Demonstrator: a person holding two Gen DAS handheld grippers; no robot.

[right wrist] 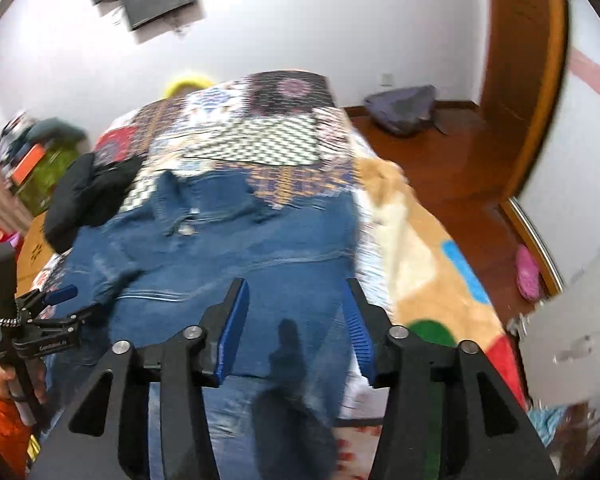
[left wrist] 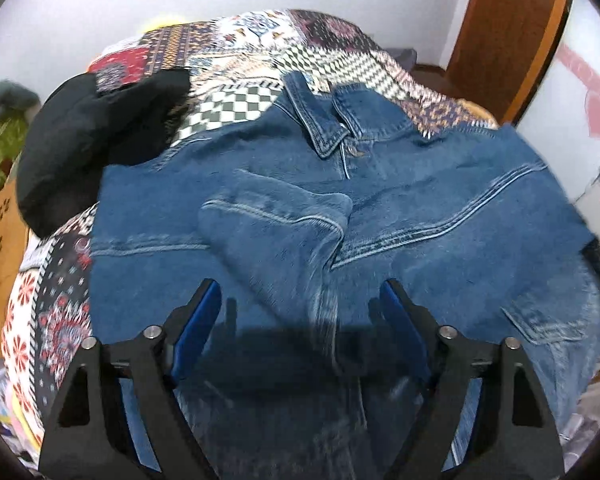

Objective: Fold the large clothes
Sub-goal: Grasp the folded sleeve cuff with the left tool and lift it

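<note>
both grippers (left wrist: 300, 304) (right wrist: 296, 304) angled down, fingers (left wrist: 204, 320) apart.

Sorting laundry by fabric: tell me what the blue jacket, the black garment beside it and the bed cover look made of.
Blue jacket: denim, matte and faded, with pale double topstitching on seams and collar.
Black garment: soft, matte and rather bulky; its fibre cannot be told.
Bed cover: printed patchwork-pattern cloth, flat and matte, probably cotton.

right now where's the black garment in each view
Left wrist: black garment at upper left, beside the denim jacket's shoulder.
Right wrist: black garment at left of centre, smaller, above the left gripper.
Shared landmark: the jacket's collar.
</note>
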